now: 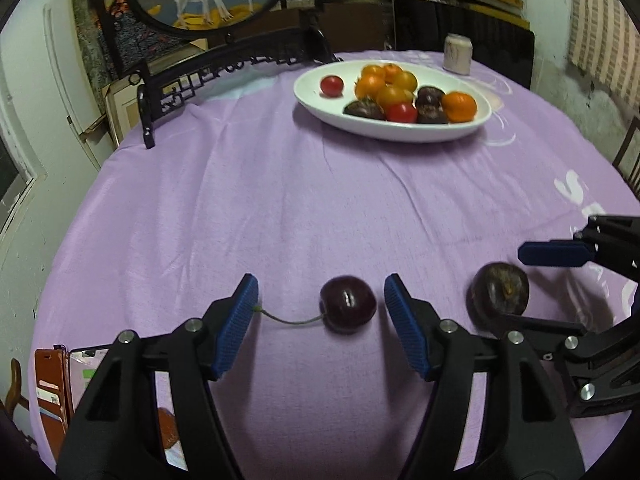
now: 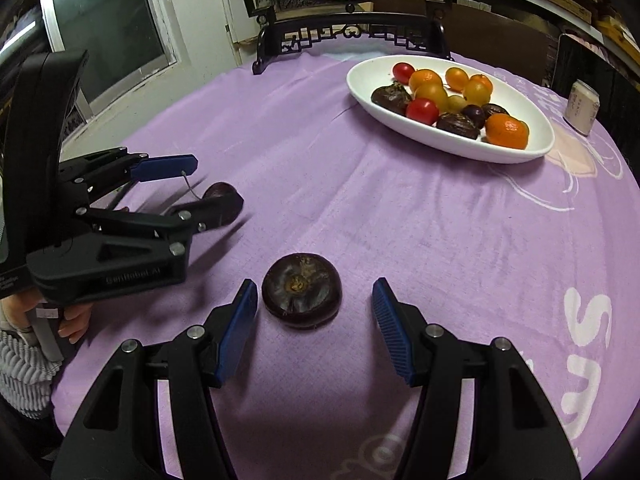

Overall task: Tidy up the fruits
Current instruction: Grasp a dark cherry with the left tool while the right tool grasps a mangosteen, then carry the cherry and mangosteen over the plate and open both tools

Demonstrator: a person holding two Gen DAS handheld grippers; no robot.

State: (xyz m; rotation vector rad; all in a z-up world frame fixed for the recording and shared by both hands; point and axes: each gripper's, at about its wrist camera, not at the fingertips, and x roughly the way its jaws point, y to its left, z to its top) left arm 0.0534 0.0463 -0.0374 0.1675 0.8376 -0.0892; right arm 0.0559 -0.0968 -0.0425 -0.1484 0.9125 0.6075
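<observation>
- While most of the fruit already sits in the white dish [image 1: 394, 130] at the far side of the table [image 1: 280, 200], 2 dark pieces lie loose on the purple cloth near the front edge, well apart from it.
- Left tongs [image 1: 320, 304] are spread wide with nothing gripped; the cherry [image 1: 348, 304] lies between the blue pads, closer to the right one, so a squeeze would catch it across its round body.
- Its thin stem [image 1: 288, 319] trails toward the left pad, which may get pinched along with the fruit.
- Right tongs [image 2: 316, 300] are likewise released and empty, straddling the flat dark fruit [image 2: 302, 290], possibly a water chestnut; its left side is almost against the left pad, with a wider gap on the right.
- Both fruits rest on the cloth, untouched, so I judge each pick is lined up but not yet closed.
- Because the 2 tools work just beside each other, lifting together risks a bump.
- A small jar [image 1: 457, 54] stands beyond the dish.
</observation>
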